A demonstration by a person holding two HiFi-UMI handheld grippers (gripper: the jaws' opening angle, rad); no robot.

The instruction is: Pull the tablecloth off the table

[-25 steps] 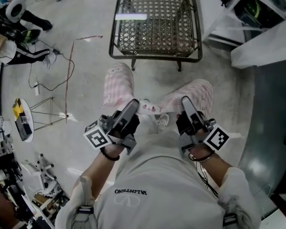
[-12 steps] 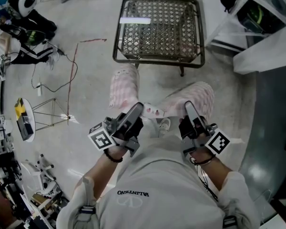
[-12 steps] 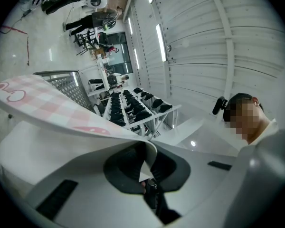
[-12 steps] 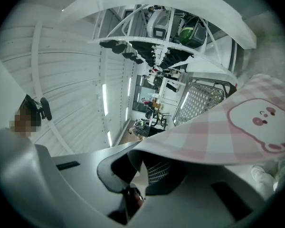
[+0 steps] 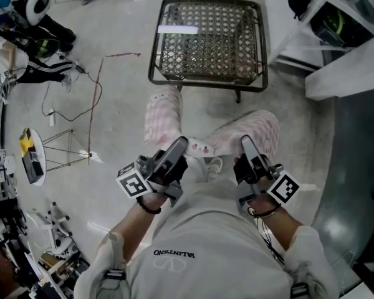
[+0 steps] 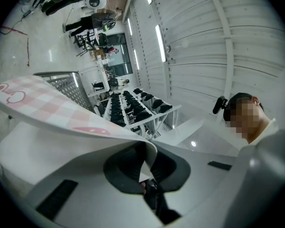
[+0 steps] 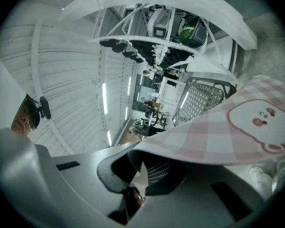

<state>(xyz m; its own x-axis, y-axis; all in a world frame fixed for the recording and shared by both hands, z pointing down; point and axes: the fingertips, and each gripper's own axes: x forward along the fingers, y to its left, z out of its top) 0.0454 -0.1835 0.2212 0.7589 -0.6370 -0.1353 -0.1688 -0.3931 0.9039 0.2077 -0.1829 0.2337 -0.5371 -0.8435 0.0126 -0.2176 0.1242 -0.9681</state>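
The pink checked tablecloth (image 5: 161,113) hangs off the table in two folds down to the floor, with a stretch of it (image 5: 201,146) spanning between my two grippers. My left gripper (image 5: 181,144) is shut on one edge of the cloth (image 6: 42,103), which is pinched between its dark pads (image 6: 128,160). Over on the right side my right gripper (image 5: 245,141) is shut on the other edge (image 7: 237,127), where a cartoon face is printed. The dark wicker table (image 5: 206,39) stands bare on the floor ahead of both grippers.
A red cable (image 5: 97,86) and a thin wire stand (image 5: 62,147) lie on the floor at left, with gear (image 5: 25,161) along the left edge. White shelving (image 5: 343,73) lines the right side. The person's shoe (image 5: 213,164) shows under the cloth.
Both grippers keep hold of the cloth in the same place. The head view has shifted slightly, so the table sits a little lower in the picture.
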